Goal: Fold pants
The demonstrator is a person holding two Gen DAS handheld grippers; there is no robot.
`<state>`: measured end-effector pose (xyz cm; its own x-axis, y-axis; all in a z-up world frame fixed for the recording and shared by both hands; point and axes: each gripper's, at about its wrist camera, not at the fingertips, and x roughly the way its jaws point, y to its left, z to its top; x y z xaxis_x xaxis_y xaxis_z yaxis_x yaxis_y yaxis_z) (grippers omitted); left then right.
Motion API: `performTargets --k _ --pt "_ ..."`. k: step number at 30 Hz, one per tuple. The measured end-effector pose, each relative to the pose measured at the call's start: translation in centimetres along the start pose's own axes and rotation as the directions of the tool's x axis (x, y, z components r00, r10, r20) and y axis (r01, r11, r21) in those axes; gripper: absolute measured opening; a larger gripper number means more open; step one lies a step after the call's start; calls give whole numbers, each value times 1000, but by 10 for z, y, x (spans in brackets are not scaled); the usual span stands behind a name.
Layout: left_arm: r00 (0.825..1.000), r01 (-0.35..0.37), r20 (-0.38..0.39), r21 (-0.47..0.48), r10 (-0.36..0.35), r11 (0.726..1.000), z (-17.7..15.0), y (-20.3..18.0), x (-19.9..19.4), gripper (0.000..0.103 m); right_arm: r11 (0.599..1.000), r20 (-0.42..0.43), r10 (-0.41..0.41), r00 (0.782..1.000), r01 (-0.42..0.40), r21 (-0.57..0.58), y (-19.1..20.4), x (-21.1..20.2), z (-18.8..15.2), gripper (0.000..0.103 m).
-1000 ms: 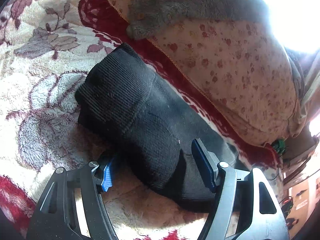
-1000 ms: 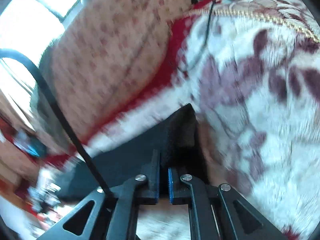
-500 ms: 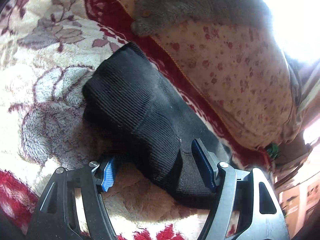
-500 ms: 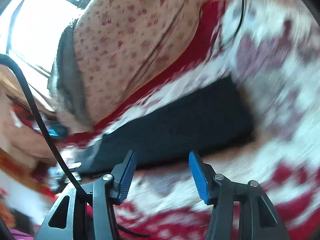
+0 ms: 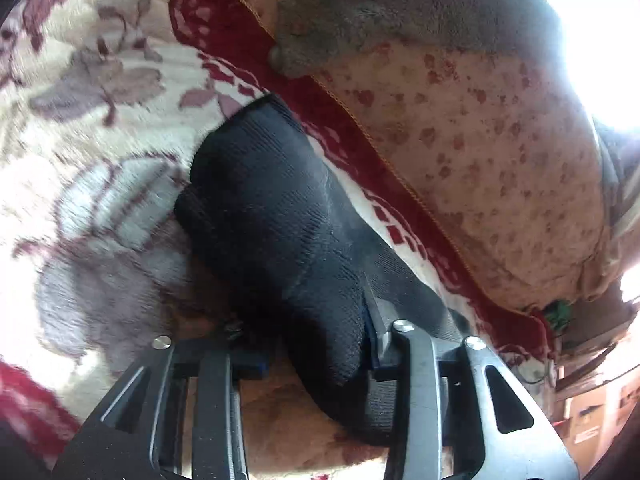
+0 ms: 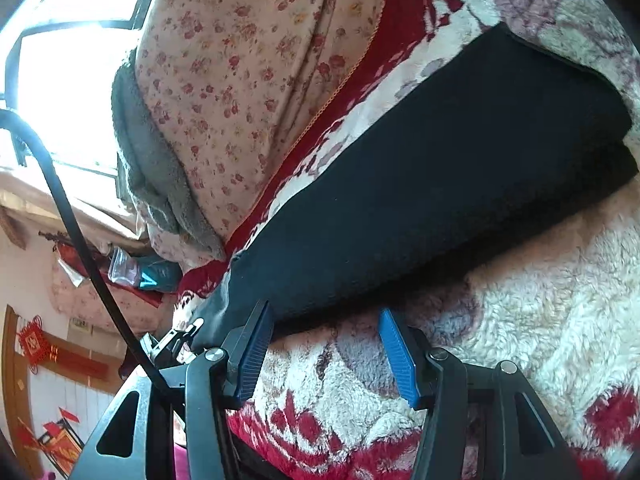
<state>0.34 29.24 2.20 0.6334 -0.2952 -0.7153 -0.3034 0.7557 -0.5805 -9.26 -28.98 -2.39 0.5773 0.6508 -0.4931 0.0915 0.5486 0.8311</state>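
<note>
Since the earlier frame, the left claw (image 5: 312,344) was closing onto the near end of the pants (image 5: 272,216), which lay folded on the blanket (image 5: 100,208); the right claw (image 6: 324,344) had let go and stood spread, empty. A firm pinch through all layers was advisable. Only the right view showed the bundle's full length.

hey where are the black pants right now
The black pants lie folded on the floral fleece blanket, beside the flowered quilt. In the left wrist view the closing left gripper has their near end between its fingers.
</note>
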Motion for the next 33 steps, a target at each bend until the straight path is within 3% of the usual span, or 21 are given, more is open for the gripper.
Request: performTargets --k 6,9,13,14,17,18,22,25,27,29,31,33 --pt "995 -100 33 37 99 994 -18 -6 -33 23 998 -44 54 998 -55 -30 17 9 -3 53" --pt "988 -152 44 66 149 986 -21 -9 -42 23 988 -116 101 988 -113 -106 45 29 -12 53" --pt "992 -125 31 11 125 992 -9 3 -44 23 943 -264 118 957 -191 -271 107 89 -32 53" --pt "992 -122 33 11 122 992 -7 3 -45 23 923 -295 105 950 -203 -327 126 105 -39 53" --pt "994 -110 27 12 110 994 -3 9 -46 23 811 -352 61 934 -252 -527 185 150 -66 55" --pt "995 -96 27 5 96 995 -2 12 -46 23 756 -356 26 934 -251 -605 207 166 -78 60" --pt "997 -79 21 18 79 997 1 15 -47 25 549 -351 -69 934 -259 -795 262 221 -123 61" --pt "996 -92 20 52 91 994 4 14 -47 27 375 -283 -171 944 -203 -905 292 264 -151 61" --pt "995 -100 30 70 98 993 7 14 -49 31 291 -237 -201 951 -173 -941 306 287 -163 61" --pt "995 -97 36 79 94 992 10 18 -53 35 282 -276 -179 944 -220 -934 312 303 -162 60" --pt "992 -117 53 85 112 990 13 25 -59 44 289 -304 -166 938 -248 -924 318 320 -158 50" --pt "989 -135 80 88 128 987 13 36 -67 48 363 -297 -173 939 -220 -906 319 338 -142 47"
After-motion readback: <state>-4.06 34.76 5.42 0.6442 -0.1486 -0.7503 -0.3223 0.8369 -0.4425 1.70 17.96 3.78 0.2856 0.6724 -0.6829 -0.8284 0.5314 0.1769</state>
